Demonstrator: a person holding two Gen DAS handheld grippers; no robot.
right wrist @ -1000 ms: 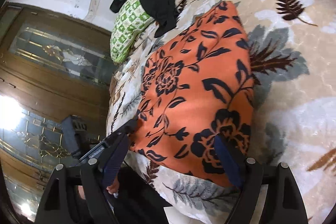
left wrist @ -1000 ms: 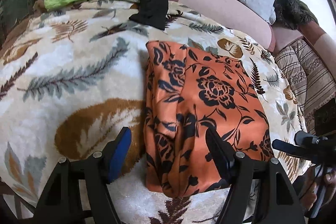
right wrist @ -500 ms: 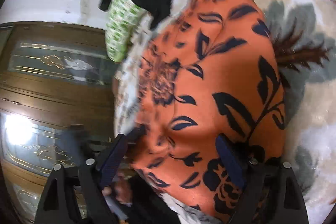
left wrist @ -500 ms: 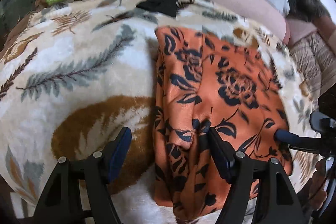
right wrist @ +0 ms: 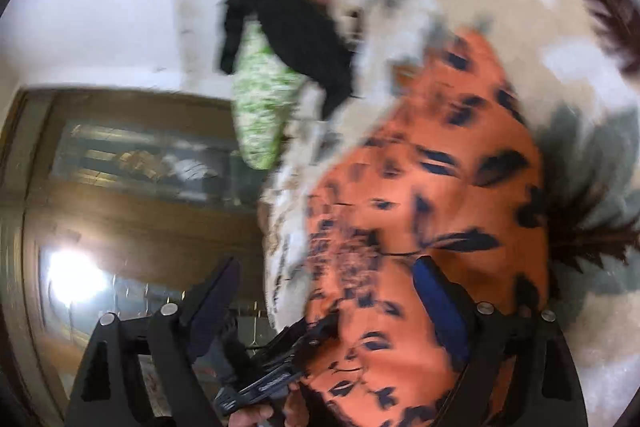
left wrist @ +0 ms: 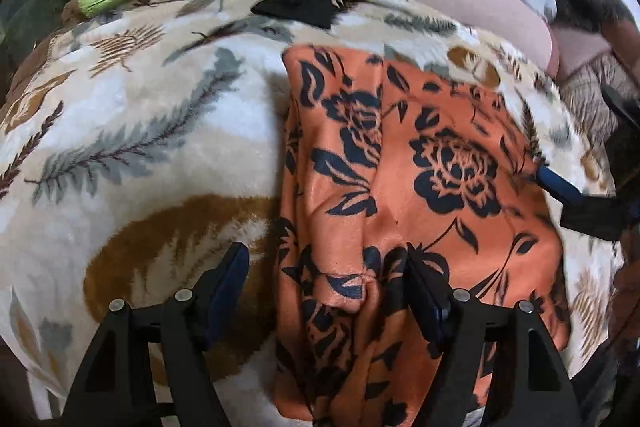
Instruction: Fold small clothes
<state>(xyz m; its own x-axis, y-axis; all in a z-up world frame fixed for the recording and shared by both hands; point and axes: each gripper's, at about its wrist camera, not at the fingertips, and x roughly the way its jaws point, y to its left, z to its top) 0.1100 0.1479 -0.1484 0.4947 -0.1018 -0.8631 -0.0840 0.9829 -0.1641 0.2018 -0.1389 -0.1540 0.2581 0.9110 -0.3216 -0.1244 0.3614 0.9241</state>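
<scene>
Movement is what separates this moment from a second ago: both wrist views have been carried closer to the orange satin garment printed with black roses [left wrist: 420, 187], which now fills more of each picture, and the right view is smeared with blur. The right gripper [right wrist: 324, 307] has just been opening its jaws; cloth is seen between them but is not pinched. The left gripper [left wrist: 324, 291] is spread too, with nothing clamped. An approach to a fresh grasp is judged to be under way. In the left view the garment's wrinkled near edge lies at twelve o'clock from the jaws, and the right tool's blue pad [left wrist: 556, 185] rests at three o'clock on its far border. The garment lies flat on the cream fleece blanket with leaf print [left wrist: 132, 131].
</scene>
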